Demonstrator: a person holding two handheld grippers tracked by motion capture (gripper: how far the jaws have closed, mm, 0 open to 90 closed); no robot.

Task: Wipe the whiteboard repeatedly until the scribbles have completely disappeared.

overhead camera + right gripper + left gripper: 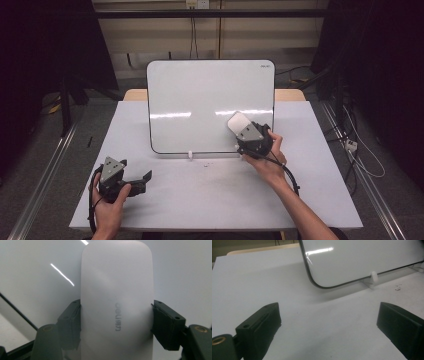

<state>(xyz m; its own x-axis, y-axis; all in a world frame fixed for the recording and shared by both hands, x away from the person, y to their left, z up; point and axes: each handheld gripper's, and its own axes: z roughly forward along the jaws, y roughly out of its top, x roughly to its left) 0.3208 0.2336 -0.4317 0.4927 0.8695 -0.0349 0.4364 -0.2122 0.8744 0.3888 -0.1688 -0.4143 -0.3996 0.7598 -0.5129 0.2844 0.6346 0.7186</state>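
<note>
A whiteboard leans upright on small white feet at the back of the table. My right gripper is shut on a white board eraser, held against the board's lower right part. In the right gripper view the eraser stands lengthwise between both black pads, with grey lettering on its back and the whiteboard right behind it. My left gripper rests low at the table's front left, open and with nothing in it. Seen from the left gripper view, its jaws stand wide apart, facing the whiteboard's lower left corner.
The white table has bare room in front of the board. A white board foot and a small dark speck lie near the board's lower edge. Metal rails run along both sides of the table; cables trail on the floor at right.
</note>
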